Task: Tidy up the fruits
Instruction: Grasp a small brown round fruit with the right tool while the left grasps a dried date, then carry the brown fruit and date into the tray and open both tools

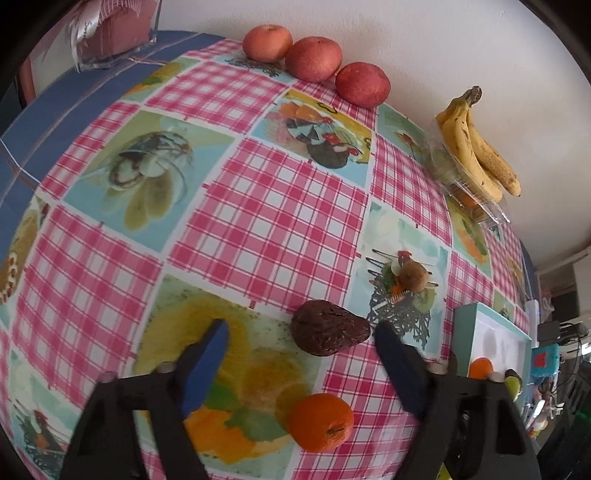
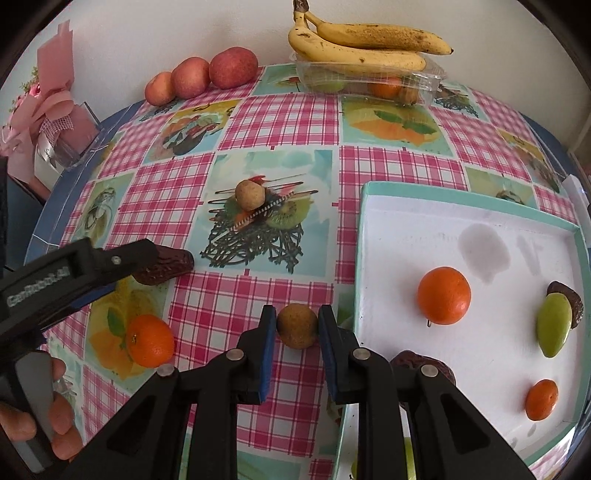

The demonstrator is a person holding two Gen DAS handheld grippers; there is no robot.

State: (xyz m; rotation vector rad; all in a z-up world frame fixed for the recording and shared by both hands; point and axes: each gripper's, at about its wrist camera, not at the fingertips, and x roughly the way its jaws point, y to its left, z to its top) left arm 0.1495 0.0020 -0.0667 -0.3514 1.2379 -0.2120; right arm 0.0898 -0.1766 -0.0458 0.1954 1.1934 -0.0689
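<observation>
1. Table w/ pink checked cloth (image 2: 258,122), white wall behind.
2. Kiwi (image 2: 297,325) on cloth just left of tray (image 2: 476,225); right gripper (image 2: 297,328) pinching it, pads touching both sides.
3. Left gripper (image 1: 301,339) spread wide, avocado (image 1: 328,332) between fingers, nearer right one; orange (image 1: 320,421) just below.
4. Tray holds oranges, green fruit, avocados.
5. Apples (image 2: 201,75), bananas (image 2: 362,44) by wall.

Table covered by pink-checked tablecloth (image 2: 399,166) with printed fruit panels, blue border at far left edge. Pink wrapped bouquet (image 2: 44,99) in clear holder at far-left corner, against white wall (image 2: 147,29); same holder (image 1: 110,40) shows in the left view. Cluttered items with cables (image 1: 557,354) beyond the table's right end, too blurred to identify.
</observation>
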